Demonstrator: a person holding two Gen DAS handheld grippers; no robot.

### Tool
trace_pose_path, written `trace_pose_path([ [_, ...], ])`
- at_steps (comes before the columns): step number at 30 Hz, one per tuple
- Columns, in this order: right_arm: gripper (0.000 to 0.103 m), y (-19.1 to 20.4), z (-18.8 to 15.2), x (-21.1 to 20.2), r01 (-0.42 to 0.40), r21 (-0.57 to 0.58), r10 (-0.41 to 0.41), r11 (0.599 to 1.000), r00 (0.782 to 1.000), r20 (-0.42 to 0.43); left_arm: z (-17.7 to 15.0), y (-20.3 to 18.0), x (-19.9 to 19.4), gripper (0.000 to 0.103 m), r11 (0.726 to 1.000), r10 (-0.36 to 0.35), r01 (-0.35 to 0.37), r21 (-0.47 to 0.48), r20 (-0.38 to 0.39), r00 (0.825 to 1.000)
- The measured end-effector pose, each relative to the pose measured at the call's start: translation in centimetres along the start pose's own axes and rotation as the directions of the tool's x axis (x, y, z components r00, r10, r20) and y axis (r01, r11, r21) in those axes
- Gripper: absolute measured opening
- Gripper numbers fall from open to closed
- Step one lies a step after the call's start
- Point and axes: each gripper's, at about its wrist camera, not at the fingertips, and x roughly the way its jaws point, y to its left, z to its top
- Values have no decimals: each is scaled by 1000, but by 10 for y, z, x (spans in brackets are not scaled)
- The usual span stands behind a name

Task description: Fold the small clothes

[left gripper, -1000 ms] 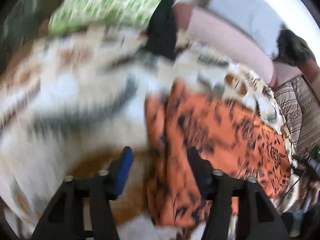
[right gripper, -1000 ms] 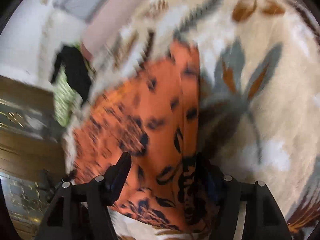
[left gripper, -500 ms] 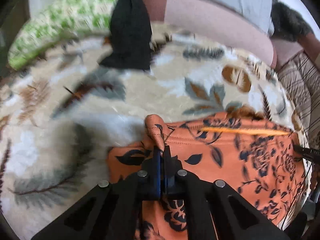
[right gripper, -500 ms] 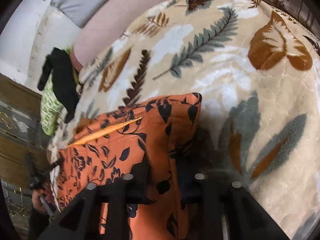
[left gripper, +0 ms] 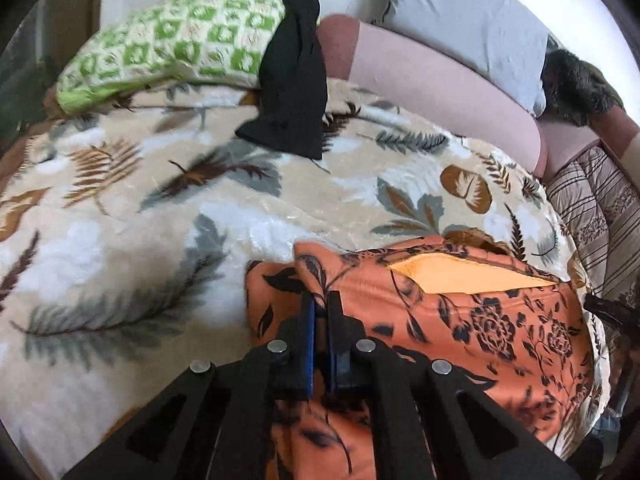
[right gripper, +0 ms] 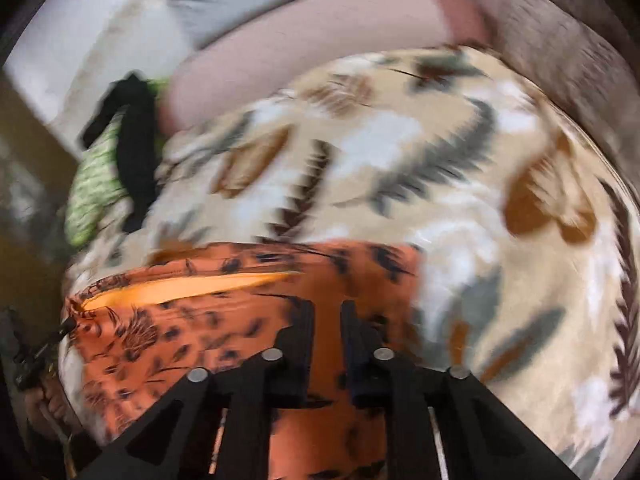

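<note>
An orange garment with a black flower print [left gripper: 460,312] lies on a cream leaf-print blanket [left gripper: 140,220]. Its pale orange inside shows through an opening at its far edge. My left gripper [left gripper: 319,300] is shut on the garment's left corner. In the blurred right wrist view the garment [right gripper: 224,300] fills the lower left. My right gripper [right gripper: 326,312] is closed down on the garment's right part, with orange cloth showing in the narrow gap between its fingers.
A black garment [left gripper: 292,76] hangs over a green-and-white pillow [left gripper: 172,48] at the far side. A pink bolster [left gripper: 436,84] and a grey pillow [left gripper: 464,20] lie behind. A striped cover [left gripper: 596,208] lies at the right.
Both grippers went from open over the garment to shut on it. In the last half second both views pulled back a little; the right wrist view is in motion blur.
</note>
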Motion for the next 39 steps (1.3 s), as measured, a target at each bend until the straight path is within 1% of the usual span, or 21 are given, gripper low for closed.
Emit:
trace_pose_path([
  [1,61,-6,-5,-8,-11,29,10,1000,999,34,2,-1,5,4,1000,5,-5,18,4,1000],
  [2,87,-10,-8,-14,-16,43,13,999,998,62,4,-3,8,6,999,10,-10,33,5,1000],
  [6,88,-8,-6,-19,0,-25,2,1000,997,78,9,-5,12,13,999,12,-13,48,12,1000],
  [9,86,2,4,4,31,-100,-29,994,999,26,11,-5,18,20,999,16,-15,42,-2,1000],
  [10,80,6,6,17,42,-126,-44,991,999,-8,12,-5,22,25,999,19,-18,45,-17,1000],
  [11,69,10,7,30,47,-154,-56,987,997,-53,12,-5,27,25,999,22,-20,46,-31,999],
  [12,32,16,6,42,94,-197,-113,976,990,-87,12,-6,28,25,999,26,-24,47,-36,999],
  [14,20,27,4,45,132,-245,-158,961,983,-89,12,-7,27,5,997,43,-41,61,-29,999],
  [15,15,31,5,41,142,-254,-166,957,983,-78,13,-9,20,3,998,29,-28,64,-12,1000],
  [19,6,46,12,-19,136,-231,-121,963,990,77,10,-19,-43,3,998,15,-25,64,150,989],
  [23,6,61,13,-96,71,-229,-17,971,973,230,-15,-21,-137,3,999,-6,-9,46,313,950],
  [25,6,66,10,-124,38,-234,33,971,957,289,-28,-19,-165,3,998,-7,-14,54,361,933],
  [28,6,66,7,-143,-5,-225,81,974,940,333,-34,-12,-178,3,999,-4,-15,48,370,929],
  [30,6,61,8,-139,-17,-211,88,977,938,334,-26,-4,-164,6,999,13,-28,38,344,939],
  [32,6,40,17,-112,-64,-141,101,988,957,272,-8,4,-120,9,998,18,-31,46,249,968],
  [34,6,7,24,-62,-112,-31,115,993,985,132,6,14,-65,25,992,112,-119,34,165,980],
  [35,6,-9,26,-33,-128,20,127,992,991,43,15,23,-28,32,985,165,-168,30,90,982],
  [36,7,-24,25,0,-76,59,78,995,997,-27,21,36,13,35,974,229,-228,6,-25,973],
  [37,11,-30,24,19,-18,49,21,999,998,-63,21,42,28,34,963,268,-270,-13,-80,960],
  [38,11,-32,22,31,22,27,-19,999,996,-88,18,50,38,34,955,288,-294,-31,-124,949],
  [39,13,-33,20,34,43,22,-41,999,995,-90,14,53,36,34,953,291,-299,-54,-121,949],
])
